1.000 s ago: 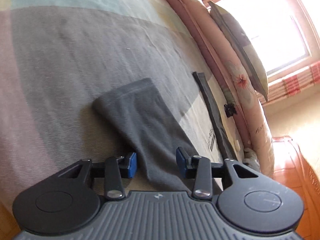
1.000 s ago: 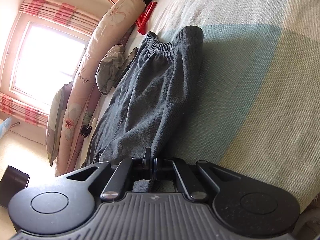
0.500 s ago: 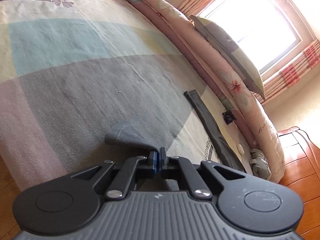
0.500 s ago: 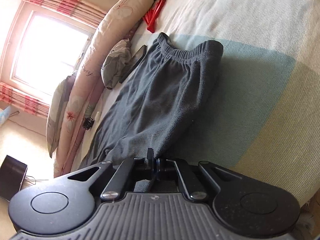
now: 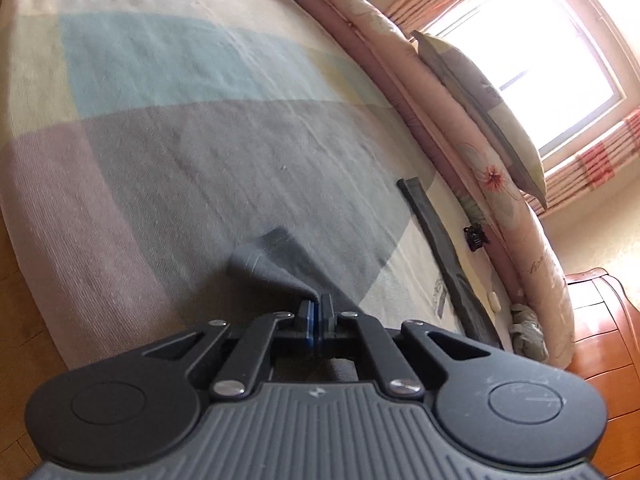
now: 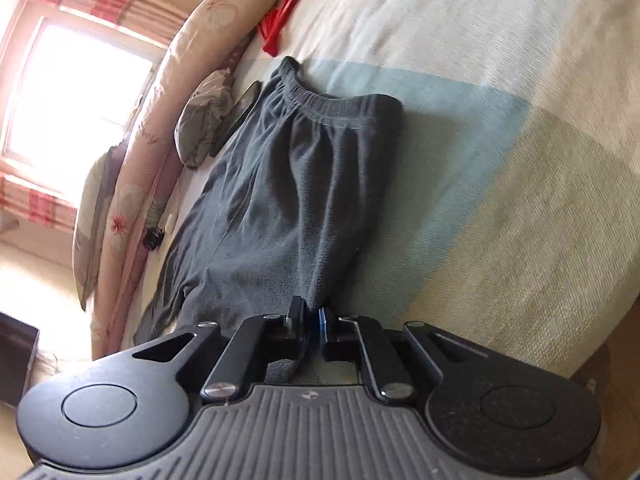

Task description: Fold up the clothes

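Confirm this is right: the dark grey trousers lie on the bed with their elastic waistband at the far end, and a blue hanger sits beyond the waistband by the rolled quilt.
Not quite: the hanger is red, not blue, as the right wrist view shows. The rest holds: the dark grey trousers lie on the bed, waistband at the far end, by the rolled quilt.

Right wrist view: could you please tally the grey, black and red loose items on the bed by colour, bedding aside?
Grey: 2, trousers, crumpled cloth
Black: 2, flat slab, hair clip
Red: 1, red bundle
Total: 5
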{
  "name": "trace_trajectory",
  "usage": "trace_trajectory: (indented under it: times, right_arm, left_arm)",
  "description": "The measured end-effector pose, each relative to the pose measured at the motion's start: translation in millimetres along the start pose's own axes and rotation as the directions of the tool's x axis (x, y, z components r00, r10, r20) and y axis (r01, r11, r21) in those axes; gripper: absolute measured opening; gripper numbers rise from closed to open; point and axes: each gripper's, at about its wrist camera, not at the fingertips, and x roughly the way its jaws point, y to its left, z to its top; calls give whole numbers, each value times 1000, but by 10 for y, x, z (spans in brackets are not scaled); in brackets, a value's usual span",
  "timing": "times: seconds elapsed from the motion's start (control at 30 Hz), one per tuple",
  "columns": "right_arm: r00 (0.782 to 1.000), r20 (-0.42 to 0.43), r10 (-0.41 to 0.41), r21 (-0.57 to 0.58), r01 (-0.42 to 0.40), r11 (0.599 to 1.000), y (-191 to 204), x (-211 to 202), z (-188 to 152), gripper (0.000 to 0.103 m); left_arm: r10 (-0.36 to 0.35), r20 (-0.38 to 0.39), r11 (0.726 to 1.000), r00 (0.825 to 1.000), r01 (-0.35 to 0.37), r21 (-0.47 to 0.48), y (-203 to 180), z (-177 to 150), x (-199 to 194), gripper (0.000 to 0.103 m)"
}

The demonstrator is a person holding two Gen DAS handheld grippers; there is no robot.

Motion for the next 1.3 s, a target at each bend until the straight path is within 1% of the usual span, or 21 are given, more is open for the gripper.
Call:
trace_trajectory:
  times: [0.03, 0.13, 0.2, 0.23, 0.27, 0.37, 0.47, 0.63, 0.8, 0.9, 1.0, 1.03, 1.07, 1.1, 1.13, 1.23, 1.3]
  right_arm:
    - [1000, 2, 10, 15, -10, 1000, -27, -2, -2, 16]
    - [999, 9, 30, 39, -31, 999, -62, 10, -5, 18]
    - [999, 4, 40, 28, -40, 999, -6, 68, -26, 24]
    - [999, -4, 48, 12, -48, 999, 45, 108, -46, 28]
    - [998, -21, 52, -9, -52, 999, 108, 162, -82, 30]
    - [994, -91, 62, -75, -69, 995, 297, 364, -264, 30]
    - [985, -145, 94, -102, -109, 989, 440, 503, -456, 30]
    - [971, -210, 113, -142, -144, 979, 658, 629, -712, 30]
    - [960, -257, 112, -199, -166, 966, 848, 727, -894, 30]
    - [956, -271, 116, -220, -179, 959, 919, 767, -973, 31]
    - [955, -277, 110, -268, -186, 945, 1005, 787, -1038, 32]
    - [956, -275, 102, -291, -184, 939, 1037, 792, -1057, 30]
    - [958, -271, 89, -314, -176, 933, 1065, 792, -1068, 20]
    - [959, -270, 80, -331, -170, 928, 1086, 786, -1075, 12]
    - [960, -270, 78, -344, -172, 923, 1106, 763, -1078, 7]
    - [962, -262, 81, -376, -179, 909, 1175, 648, -1067, 5]
    - [962, -260, 79, -385, -178, 906, 1227, 554, -1054, 4]
  left_arm:
    - [5, 0, 1000, 1000, -5, -3, 16, -3, 12, 0]
    - [3, -7, 1000, 1000, -3, -24, 57, 11, 22, 0]
    - [0, -7, 1000, 1000, 0, -14, 31, 30, -1, 0]
    - [-3, -6, 1000, 1000, 3, -10, 16, 36, -9, 0]
    - [-6, -5, 1000, 1000, 6, -7, 0, 37, -12, 0]
    - [-5, -9, 1000, 1000, 5, -4, -17, 26, 6, 0]
    - [4, -16, 1000, 1000, -4, -11, 5, 6, 22, 0]
    - [10, -21, 1000, 1000, -10, -9, 24, -1, 26, 0]
    - [5, -33, 1000, 999, -5, -3, 20, -11, 55, 0]
    - [1, -42, 1000, 999, -1, -6, 24, -22, 80, 0]
    - [-5, -48, 1000, 999, 5, -4, 24, -30, 88, 0]
    - [-6, -48, 1000, 999, 6, -2, 23, -29, 88, 0]
    - [-5, -47, 1000, 999, 5, 0, 21, -29, 87, 0]
    - [-4, -46, 1000, 999, 4, 5, 19, -28, 84, 0]
    - [-2, -45, 1000, 999, 2, 15, 10, -25, 77, 0]
    - [9, -40, 998, 999, -7, 60, -44, -15, 31, 0]
    - [8, -35, 997, 999, -5, 71, -68, 7, -31, 0]
